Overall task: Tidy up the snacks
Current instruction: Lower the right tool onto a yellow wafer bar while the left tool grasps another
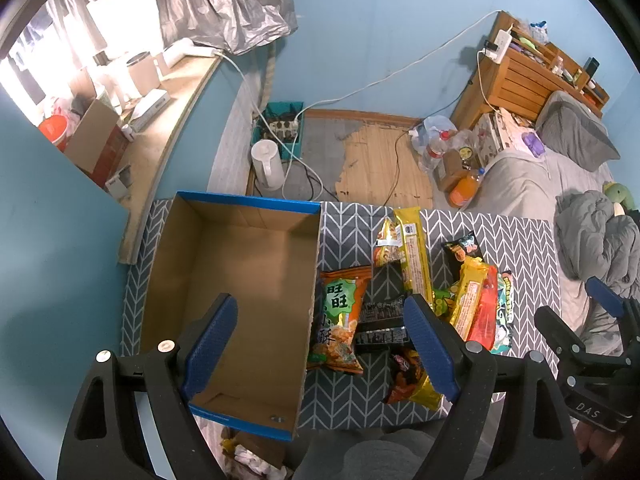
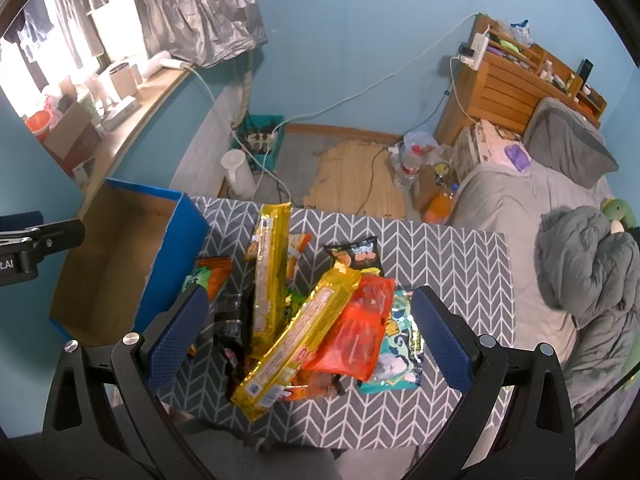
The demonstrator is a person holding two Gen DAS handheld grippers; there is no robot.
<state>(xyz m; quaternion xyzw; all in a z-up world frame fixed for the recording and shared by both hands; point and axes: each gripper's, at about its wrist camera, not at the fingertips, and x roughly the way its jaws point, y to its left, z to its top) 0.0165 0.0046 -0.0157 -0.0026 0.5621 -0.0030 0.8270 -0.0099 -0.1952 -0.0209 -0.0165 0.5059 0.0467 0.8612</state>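
An empty cardboard box (image 1: 256,280) with a blue rim stands on the left of the table; it also shows in the right wrist view (image 2: 116,256). A pile of snack packets lies to its right: an orange and green bag (image 1: 340,320), long yellow packs (image 2: 296,340) (image 2: 270,272), a red pack (image 2: 356,332), a teal pack (image 2: 400,352) and a black bag (image 2: 356,258). My left gripper (image 1: 320,348) is open, above the box's right wall. My right gripper (image 2: 312,332) is open above the pile, holding nothing.
The table carries a grey chevron cloth (image 2: 440,264). A bed with grey bedding (image 2: 560,240) lies to the right. A white kettle (image 1: 266,164), a teal crate of cables (image 1: 280,128) and bottles (image 1: 464,188) stand on the floor beyond. A window sill (image 1: 152,128) runs at left.
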